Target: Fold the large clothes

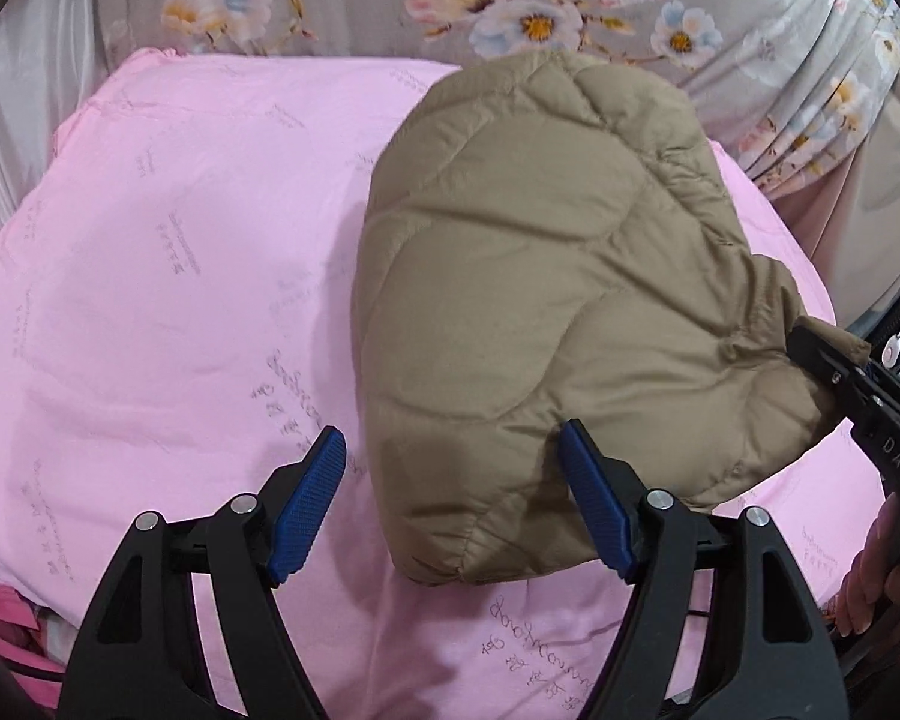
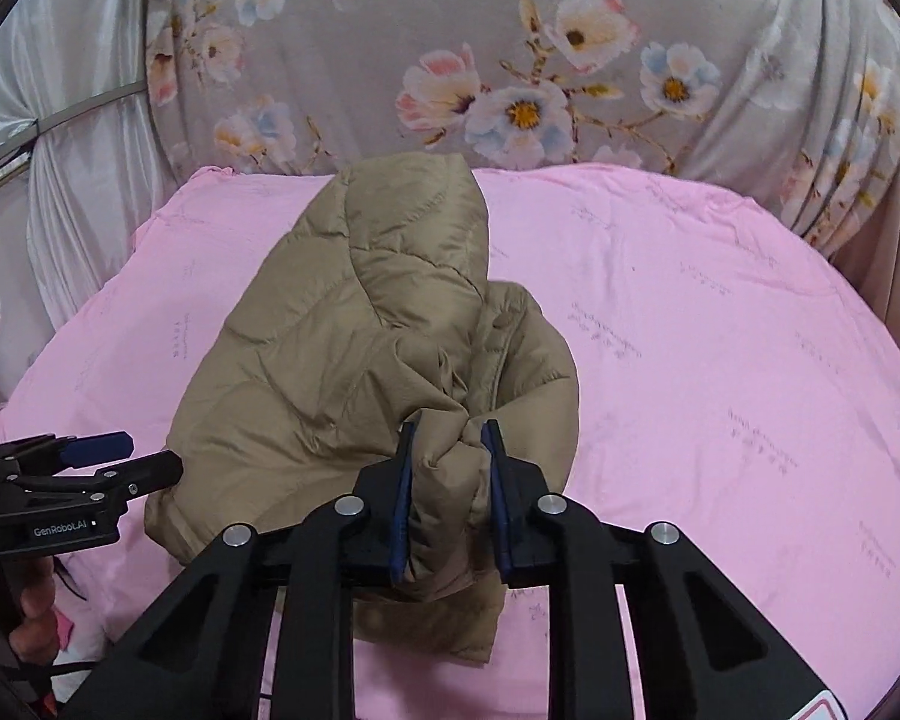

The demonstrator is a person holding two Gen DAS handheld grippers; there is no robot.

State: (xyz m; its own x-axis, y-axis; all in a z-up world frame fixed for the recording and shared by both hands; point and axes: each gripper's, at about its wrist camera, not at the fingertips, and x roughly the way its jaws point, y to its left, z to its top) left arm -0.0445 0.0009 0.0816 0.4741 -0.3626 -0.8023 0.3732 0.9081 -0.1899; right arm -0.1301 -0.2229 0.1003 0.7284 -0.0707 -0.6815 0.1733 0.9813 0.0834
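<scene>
The tan puffer jacket (image 2: 354, 360) is lying bunched mid-bed on the pink sheet (image 2: 720, 372), its near fold being pinched by the right gripper (image 2: 450, 480). The left gripper (image 1: 450, 504) is hovering spread at its near edge, reading "GenRobot.AI".

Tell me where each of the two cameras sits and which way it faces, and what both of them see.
Left wrist view: sits on the left gripper, looking down along its open blue-padded fingers at the tan quilted puffer jacket on the pink printed bedsheet; the right gripper and a hand show at right.
Right wrist view: sits on the right gripper, shut on a bunch of the jacket; the left gripper and fingers show at left.
Shared: jacket, bedsheet, grey floral cloth behind.
</scene>
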